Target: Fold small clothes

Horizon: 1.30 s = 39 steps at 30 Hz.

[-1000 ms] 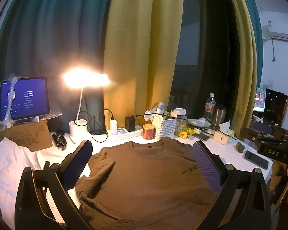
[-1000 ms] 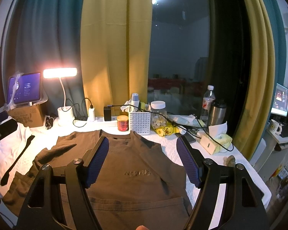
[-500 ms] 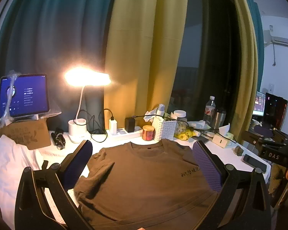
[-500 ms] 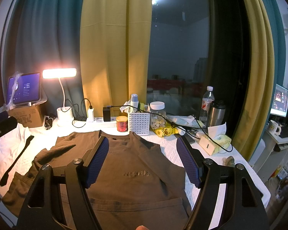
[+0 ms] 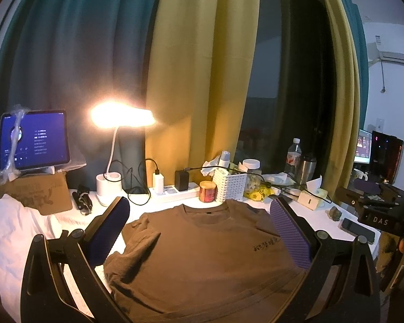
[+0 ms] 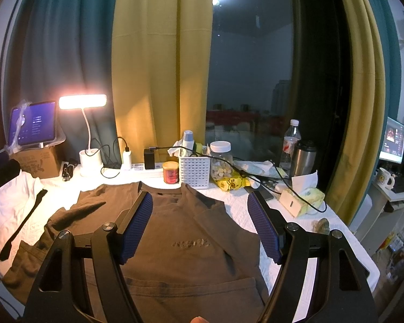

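Both pairs of fingers stay spread apart, empty: left gripper [image 5: 199, 212], right gripper [image 6: 200, 207]. The left view has tipped slightly upward since before. Between them the brown T-shirt [image 5: 202, 255] lies flat on the white surface [image 6: 296, 231], lamp [image 5: 121, 115] and curtains [image 5: 202, 67] beyond.

Dim room, one warm lamp.
The desk lamp [image 5: 122, 114] blooms with glare; fisheye bends the edges, corners dark.
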{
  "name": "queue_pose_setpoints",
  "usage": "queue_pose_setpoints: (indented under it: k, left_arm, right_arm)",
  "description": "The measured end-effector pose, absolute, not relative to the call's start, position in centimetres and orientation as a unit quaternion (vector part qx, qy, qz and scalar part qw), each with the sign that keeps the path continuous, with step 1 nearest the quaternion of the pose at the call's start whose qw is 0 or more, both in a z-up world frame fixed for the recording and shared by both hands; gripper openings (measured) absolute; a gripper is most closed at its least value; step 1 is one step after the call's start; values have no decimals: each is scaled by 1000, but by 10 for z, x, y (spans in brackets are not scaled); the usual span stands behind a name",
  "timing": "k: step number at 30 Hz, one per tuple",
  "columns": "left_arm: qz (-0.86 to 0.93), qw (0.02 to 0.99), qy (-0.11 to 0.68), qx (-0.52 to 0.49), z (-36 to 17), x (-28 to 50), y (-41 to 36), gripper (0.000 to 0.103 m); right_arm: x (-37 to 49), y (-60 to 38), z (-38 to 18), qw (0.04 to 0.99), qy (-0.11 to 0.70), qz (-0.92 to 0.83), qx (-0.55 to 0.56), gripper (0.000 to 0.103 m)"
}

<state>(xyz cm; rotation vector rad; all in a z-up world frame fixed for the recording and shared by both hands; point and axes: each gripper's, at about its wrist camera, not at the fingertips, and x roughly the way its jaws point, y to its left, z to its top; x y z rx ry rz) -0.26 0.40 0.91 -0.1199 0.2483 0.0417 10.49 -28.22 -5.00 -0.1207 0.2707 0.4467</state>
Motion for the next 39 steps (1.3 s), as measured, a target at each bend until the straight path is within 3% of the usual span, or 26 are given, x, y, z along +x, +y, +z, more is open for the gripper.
queue_pose_setpoints:
  k: [23, 39]
  left_arm:
    - [4, 991, 128, -46, 5, 11, -5, 102]
    - [20, 978, 204, -42, -27, 76, -7, 102]
  right_arm:
    - [118, -284, -57, 963, 146, 219, -57, 76]
    - [213, -309, -94, 953, 209, 208, -63, 76]
